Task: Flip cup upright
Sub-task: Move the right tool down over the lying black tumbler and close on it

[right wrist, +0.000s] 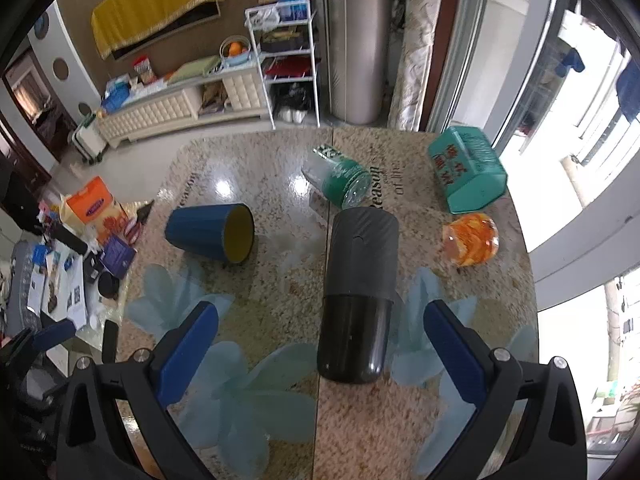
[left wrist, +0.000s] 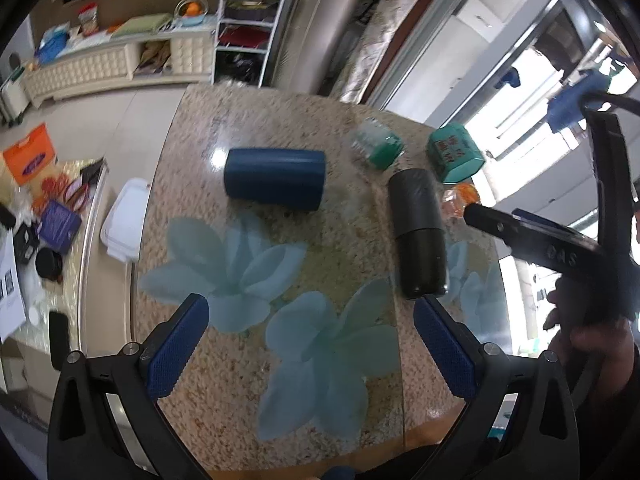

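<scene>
A dark blue cup [left wrist: 275,178] lies on its side on the granite table [left wrist: 248,420]; in the right wrist view its yellow inside [right wrist: 239,236] faces right. A black tumbler [right wrist: 358,300] also lies on its side, seen in the left wrist view [left wrist: 420,236] too. My left gripper [left wrist: 312,344] is open and empty, above the table nearer than the blue cup. My right gripper [right wrist: 320,354] is open, hovering with the tumbler's base between its fingers' line of sight, not touching. The right gripper's body [left wrist: 560,248] shows at the right of the left wrist view.
A green-capped clear jar [right wrist: 340,178] lies on its side at the back. A teal box [right wrist: 466,168] and an orange patterned glass [right wrist: 472,240] sit at the right. A white lidded container [left wrist: 124,218] and a cluttered side table [left wrist: 40,216] are to the left.
</scene>
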Demonstrator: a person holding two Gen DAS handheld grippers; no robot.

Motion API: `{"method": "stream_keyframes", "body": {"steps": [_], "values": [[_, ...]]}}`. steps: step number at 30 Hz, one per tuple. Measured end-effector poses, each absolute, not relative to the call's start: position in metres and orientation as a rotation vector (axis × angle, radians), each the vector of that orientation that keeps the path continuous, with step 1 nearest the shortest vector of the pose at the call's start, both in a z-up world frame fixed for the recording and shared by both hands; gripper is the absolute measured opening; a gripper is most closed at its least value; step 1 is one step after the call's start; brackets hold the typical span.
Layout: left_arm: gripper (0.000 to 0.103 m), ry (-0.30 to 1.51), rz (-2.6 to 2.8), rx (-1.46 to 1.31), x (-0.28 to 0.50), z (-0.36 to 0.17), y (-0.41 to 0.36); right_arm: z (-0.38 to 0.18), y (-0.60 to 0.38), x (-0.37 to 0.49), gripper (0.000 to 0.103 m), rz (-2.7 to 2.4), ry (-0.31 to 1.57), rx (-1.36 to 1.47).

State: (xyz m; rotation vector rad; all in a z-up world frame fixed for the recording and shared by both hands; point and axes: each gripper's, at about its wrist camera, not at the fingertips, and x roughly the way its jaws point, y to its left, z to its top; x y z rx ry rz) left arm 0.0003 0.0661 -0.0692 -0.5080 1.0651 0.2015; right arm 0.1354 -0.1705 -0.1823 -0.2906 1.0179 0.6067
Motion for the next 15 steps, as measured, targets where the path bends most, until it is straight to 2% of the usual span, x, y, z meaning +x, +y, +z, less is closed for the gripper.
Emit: {"method": "stream_keyframes", "body": {"steps": [15], "values": [[0.103, 1.206, 0.348, -0.621, -0.010, -0.119, 0.085, -0.255, -0.152, 0.201, 0.103, 0.543, 1.266, -0.342]]}}
